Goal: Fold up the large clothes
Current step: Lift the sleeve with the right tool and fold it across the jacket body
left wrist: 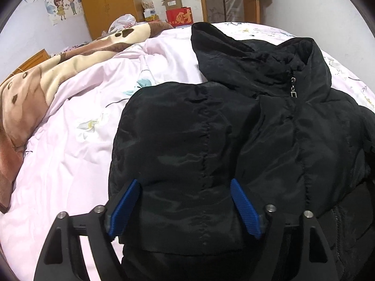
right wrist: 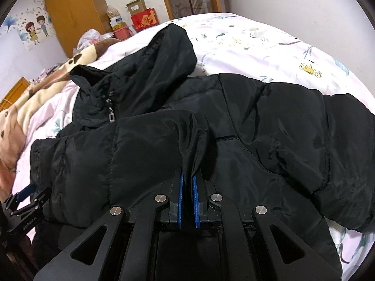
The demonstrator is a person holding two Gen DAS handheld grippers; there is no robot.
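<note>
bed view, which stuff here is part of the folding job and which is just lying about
Part of the job:
- black puffer jacket
- left gripper, open over the jacket
- right gripper, shut on a jacket fold

Just lying about:
- brown blanket
- red box
- cardboard box
- plastic bag

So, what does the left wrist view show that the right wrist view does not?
Only the left wrist view shows the left hand-held gripper open, its blue pads either side of a folded sleeve. Only the right wrist view shows the right hand-held gripper shut on a fold of fabric. Both show the black padded zip-up jacket on the pale pink floral bedsheet.
</note>
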